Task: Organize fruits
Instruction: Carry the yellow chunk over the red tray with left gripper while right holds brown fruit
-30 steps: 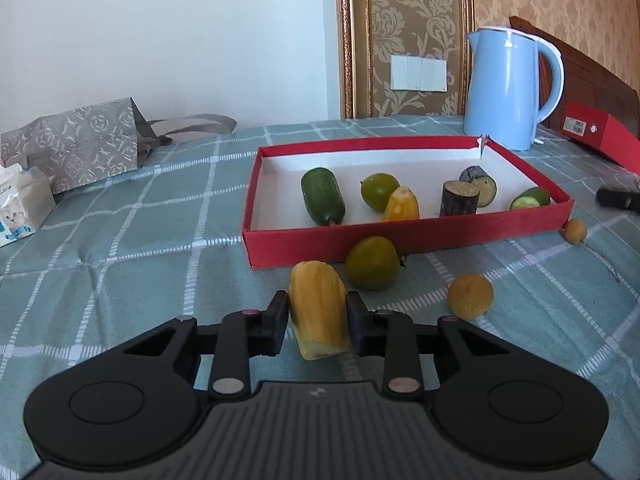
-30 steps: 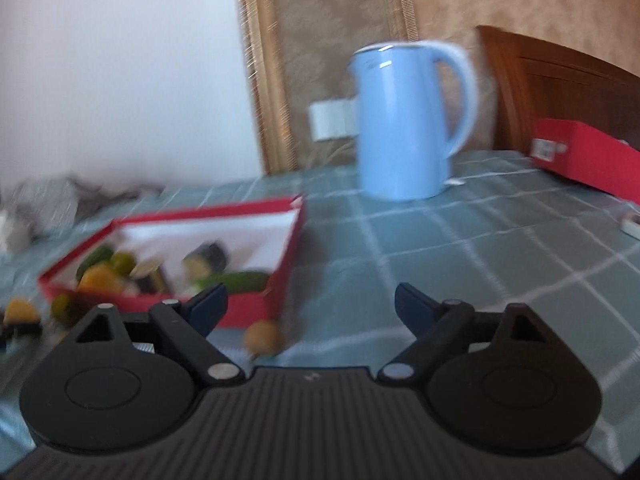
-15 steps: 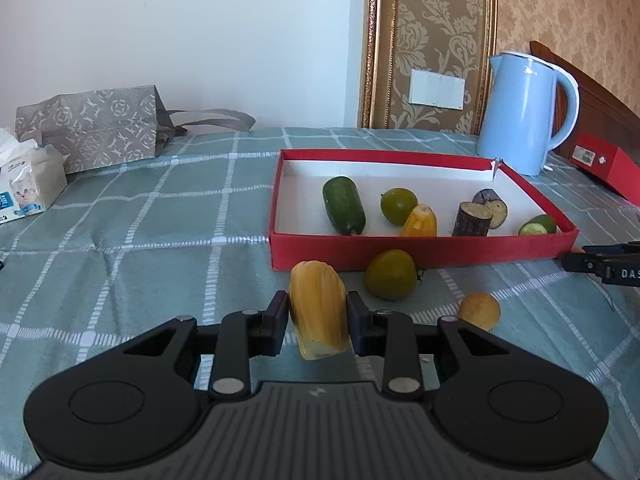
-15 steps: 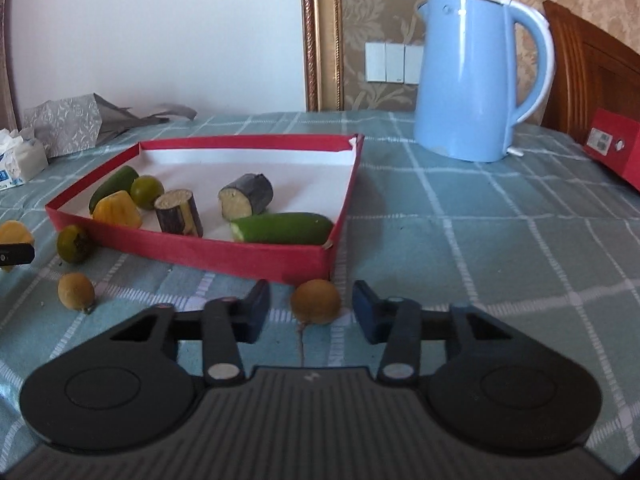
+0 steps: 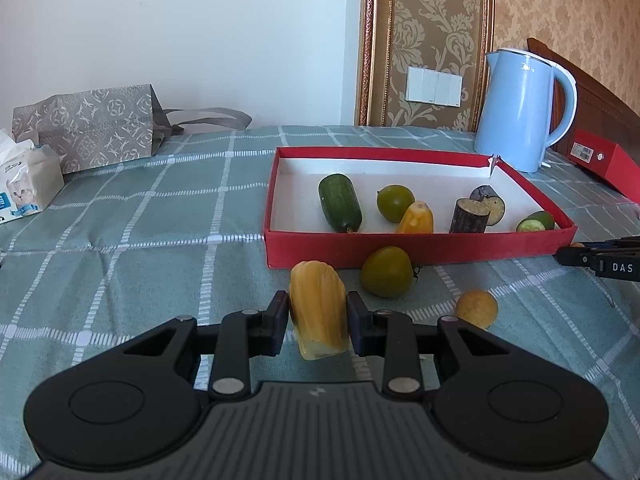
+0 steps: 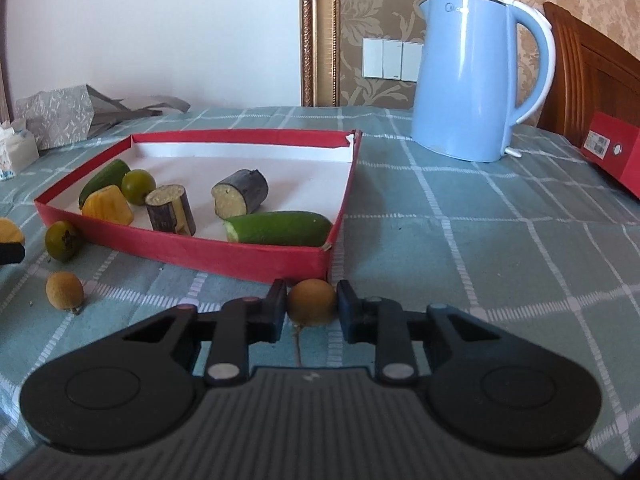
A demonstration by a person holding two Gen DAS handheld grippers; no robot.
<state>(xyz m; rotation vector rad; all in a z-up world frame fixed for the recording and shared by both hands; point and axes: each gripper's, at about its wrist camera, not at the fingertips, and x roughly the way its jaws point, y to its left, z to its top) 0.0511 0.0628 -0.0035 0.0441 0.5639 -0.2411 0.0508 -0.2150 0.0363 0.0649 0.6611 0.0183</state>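
1. the yellow ridged fruit piece (image 5: 318, 312) sits clamped between the fingers of the left gripper (image 5: 318, 322), near the camera and just short of the red box (image 5: 420, 246). it looks light, waxy and a little soft, so i judge a firm squeeze could bruise it; the hold is across its middle, which seems the widest and safest part.
2. the small brown round fruit (image 6: 312, 301) lies on the checked cloth (image 6: 460, 240) just beside the near right corner of the red box. the right gripper (image 6: 312, 306) has its fingers drawn in on either side of it, touching or nearly so; i cannot tell whether it is truly pinched. it looks light and hard-skinned and probably rolls easily, so the hold belongs across its widest girth.
3. two more loose fruits wait outside the box: a green round fruit (image 5: 387, 272) touching or almost touching its near wall, and a yellow-brown round fruit (image 5: 477, 308) further right. both look smooth and likely to roll.
4. inside the box lie a cucumber (image 5: 340, 202), a green fruit (image 5: 395, 203), another yellow ridged piece (image 5: 416, 218), two dark cut stubs (image 5: 478, 212) and a cut cucumber half (image 6: 278, 227).
5. hard to make out: the underside of the clamped yellow piece, whether it is lifted off the cloth, and the contact faces of the right gripper. the box's near wall hides the bases of the things inside.
6. beyond stand a blue kettle (image 6: 476, 76), a patterned bag (image 5: 86, 132) and a tissue pack (image 5: 26, 182).
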